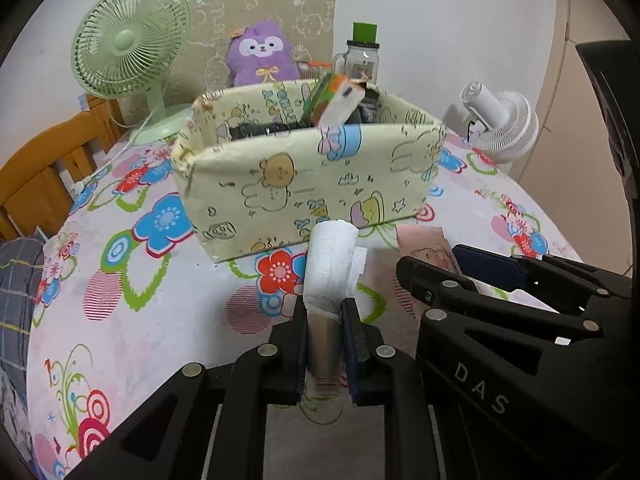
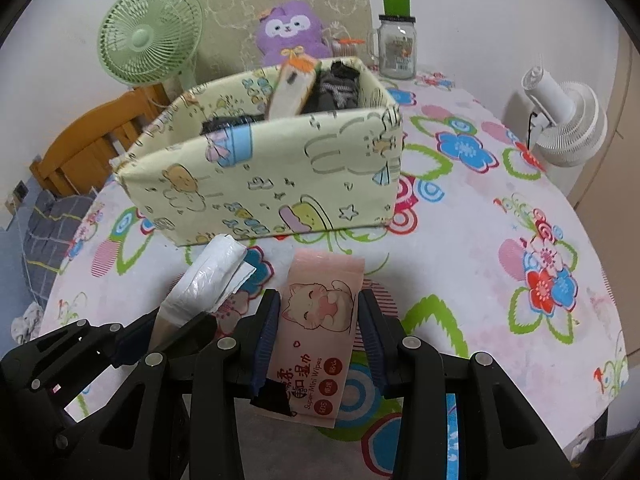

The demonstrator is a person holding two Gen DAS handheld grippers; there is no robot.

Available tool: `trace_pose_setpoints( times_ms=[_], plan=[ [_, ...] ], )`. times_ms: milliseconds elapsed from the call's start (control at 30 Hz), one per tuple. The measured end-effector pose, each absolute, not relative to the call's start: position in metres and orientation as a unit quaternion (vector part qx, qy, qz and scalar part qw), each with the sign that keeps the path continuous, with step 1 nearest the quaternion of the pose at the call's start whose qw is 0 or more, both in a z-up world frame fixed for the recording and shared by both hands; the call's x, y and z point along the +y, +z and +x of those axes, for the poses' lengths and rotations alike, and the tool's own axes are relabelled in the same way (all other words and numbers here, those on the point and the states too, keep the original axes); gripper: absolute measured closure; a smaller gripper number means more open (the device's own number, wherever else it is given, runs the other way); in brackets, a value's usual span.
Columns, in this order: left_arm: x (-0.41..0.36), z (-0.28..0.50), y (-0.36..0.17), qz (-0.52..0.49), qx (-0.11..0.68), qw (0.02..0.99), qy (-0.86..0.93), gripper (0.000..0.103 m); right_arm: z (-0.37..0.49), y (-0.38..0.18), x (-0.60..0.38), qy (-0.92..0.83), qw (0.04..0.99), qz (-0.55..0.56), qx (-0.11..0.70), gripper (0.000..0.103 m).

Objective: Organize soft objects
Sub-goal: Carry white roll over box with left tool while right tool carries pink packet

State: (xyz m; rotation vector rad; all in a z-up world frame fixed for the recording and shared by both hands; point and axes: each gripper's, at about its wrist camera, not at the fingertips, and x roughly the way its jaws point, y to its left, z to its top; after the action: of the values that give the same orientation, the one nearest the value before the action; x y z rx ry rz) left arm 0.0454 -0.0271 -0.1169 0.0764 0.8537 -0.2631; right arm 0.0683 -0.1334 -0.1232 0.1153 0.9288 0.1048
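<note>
A pale yellow fabric box (image 1: 304, 176) printed with cartoon animals is set on the flower-patterned surface (image 1: 168, 320), just beyond both grippers. Dark folded cloth (image 2: 336, 88) is seen inside it, and a white and orange packet (image 2: 292, 88) is leaned upright among the cloth.

On the left, a white tissue pack (image 1: 332, 268) in crinkled clear film is clamped by the left gripper (image 1: 323, 312); its jaws are closed narrowly on the pack's near end, and the far end is pointed at the box's near wall. On the right, a flat pink wipes packet (image 2: 316, 320), glossy and printed with a cat, is pinched between the right gripper (image 2: 318, 308) jaws, which are spread wider across its width.

Behind the box, a green fan (image 1: 128, 44), a purple plush toy (image 1: 260, 56), a glass jar (image 1: 362, 60) and a white fan (image 1: 500, 120) are stood.
</note>
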Motion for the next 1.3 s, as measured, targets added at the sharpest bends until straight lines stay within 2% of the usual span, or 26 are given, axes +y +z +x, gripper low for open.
trace_pose_setpoints(
  times_ms=[767, 1300],
  plan=[
    [-0.032, 0.036, -0.053, 0.017, 0.361, 0.926, -0.104, 0.089, 0.061, -0.054, -0.144, 0.084, 0.917, 0.049, 0.387, 0.06],
    [-0.035, 0.053, -0.031, 0.017, 0.343, 0.933, -0.108, 0.089, 0.077, -0.03, -0.15, 0.083, 0.926, 0.057, 0.365, 0.06]
  ],
)
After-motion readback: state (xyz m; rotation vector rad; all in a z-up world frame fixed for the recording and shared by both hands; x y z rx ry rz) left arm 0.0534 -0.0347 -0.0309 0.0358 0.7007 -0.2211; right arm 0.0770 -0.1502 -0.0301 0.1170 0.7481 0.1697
